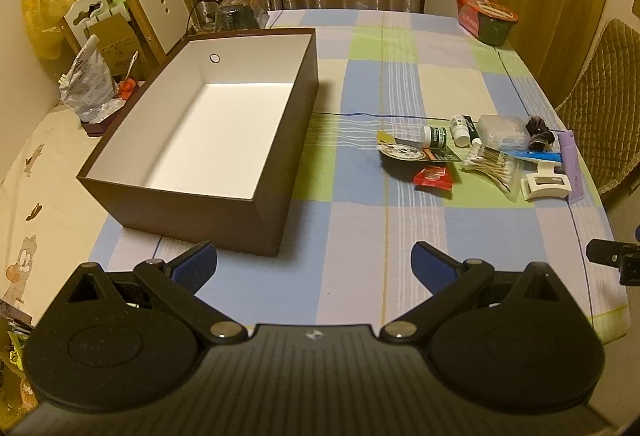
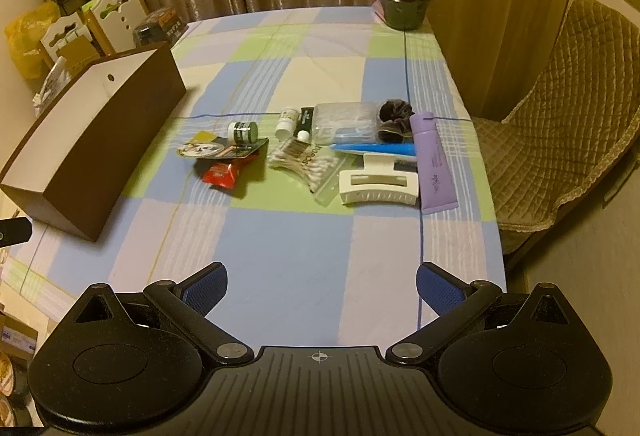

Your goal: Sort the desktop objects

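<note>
Left view: left gripper wide open, holds nothing. Brown box is empty, pile of small things sits to its right.

Right view: right gripper wide open, empty too. Things touch & overlap, e.g. white hair clip on cotton swab bag, so one grab may drag a neighbor off the table.

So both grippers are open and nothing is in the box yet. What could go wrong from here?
1. The items lie crowded: the cotton swab bag overlaps the white hair clip and blue tube, so picking one may drag its neighbours.
2. The purple tube lies near the table edge; a nudge could push it off.
3. The flat round card and red packet lie low on the tablecloth; fingers may pinch cloth instead.
</note>
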### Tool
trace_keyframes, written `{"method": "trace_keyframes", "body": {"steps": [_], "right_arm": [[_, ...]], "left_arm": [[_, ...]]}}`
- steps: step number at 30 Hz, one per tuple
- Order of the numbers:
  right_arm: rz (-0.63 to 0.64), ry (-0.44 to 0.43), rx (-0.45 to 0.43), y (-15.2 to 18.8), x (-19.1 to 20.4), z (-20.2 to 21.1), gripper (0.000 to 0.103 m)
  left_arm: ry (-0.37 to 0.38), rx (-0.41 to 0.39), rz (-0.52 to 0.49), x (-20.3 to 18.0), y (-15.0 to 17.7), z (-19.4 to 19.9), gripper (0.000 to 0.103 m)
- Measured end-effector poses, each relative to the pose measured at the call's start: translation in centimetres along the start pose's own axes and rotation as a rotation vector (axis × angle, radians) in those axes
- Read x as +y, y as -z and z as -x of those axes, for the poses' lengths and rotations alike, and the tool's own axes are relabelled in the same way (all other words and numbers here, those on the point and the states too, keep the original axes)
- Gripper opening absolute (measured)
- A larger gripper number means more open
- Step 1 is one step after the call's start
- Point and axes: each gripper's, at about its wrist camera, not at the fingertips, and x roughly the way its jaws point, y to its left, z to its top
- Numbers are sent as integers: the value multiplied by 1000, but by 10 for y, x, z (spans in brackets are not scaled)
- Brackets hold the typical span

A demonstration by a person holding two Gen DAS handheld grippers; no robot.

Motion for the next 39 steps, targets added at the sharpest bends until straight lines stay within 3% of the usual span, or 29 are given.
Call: {"method": "trace_keyframes", "body": {"steps": [24,39], "right_arm": [[-84,-28,-4,-31,-71,-38,103],[-34,-5,-94,-61,-119,-87,102]], "left_arm": [[119,67,-85,-63,-34,-74,102],[142,101,-95,-95,-66,-134,81]]}}
